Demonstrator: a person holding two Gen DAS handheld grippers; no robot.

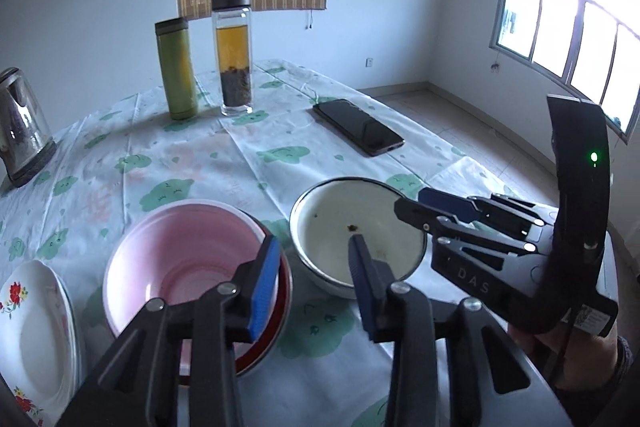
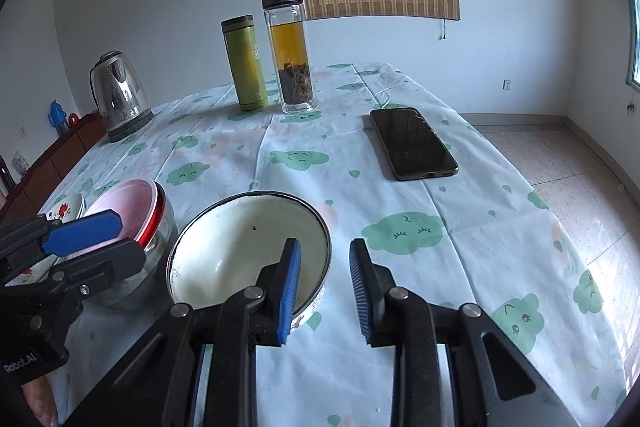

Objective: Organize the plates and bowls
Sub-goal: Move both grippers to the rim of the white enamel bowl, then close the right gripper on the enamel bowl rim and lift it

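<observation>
Item: round table [image 2: 460, 267] under a cloud-print cloth, with dishes for sorting grouped at its near edge. White enamel bowl [image 2: 244, 247]: near edge, about centre, empty apart from a few specks. Pink bowl [image 1: 180, 259]: just to its left, nested in a red-rimmed one; in the right wrist view a clear glass bowl [image 2: 154, 251] appears to sit under both. Flowered plates [image 1: 32, 327]: stacked at the near left edge. Right gripper [image 2: 326, 291]: jaws partly apart, astride the white bowl's near-right rim with one pad inside and one outside, neither visibly pressing, so released. Left gripper [image 1: 314, 287]: jaws partly apart, holding nothing, one pad over the pink bowl's right rim and the other toward the white bowl. Step in hand, as judged: taking the white bowl by its rim to join it to the bowl stack. Next move calls for closing squarely on the thin rim, lifting clear of the red rim, then a short carry leftward; the left gripper should give way or steady the stack. Clearances: the bowls are nearly touching, so little side room; the middle of the table is open. Phone [image 2: 414, 143] lies near the right edge, green flask [image 2: 245, 63], tea bottle [image 2: 290, 51] and kettle [image 2: 118, 95] toward the far side, all well apart.
</observation>
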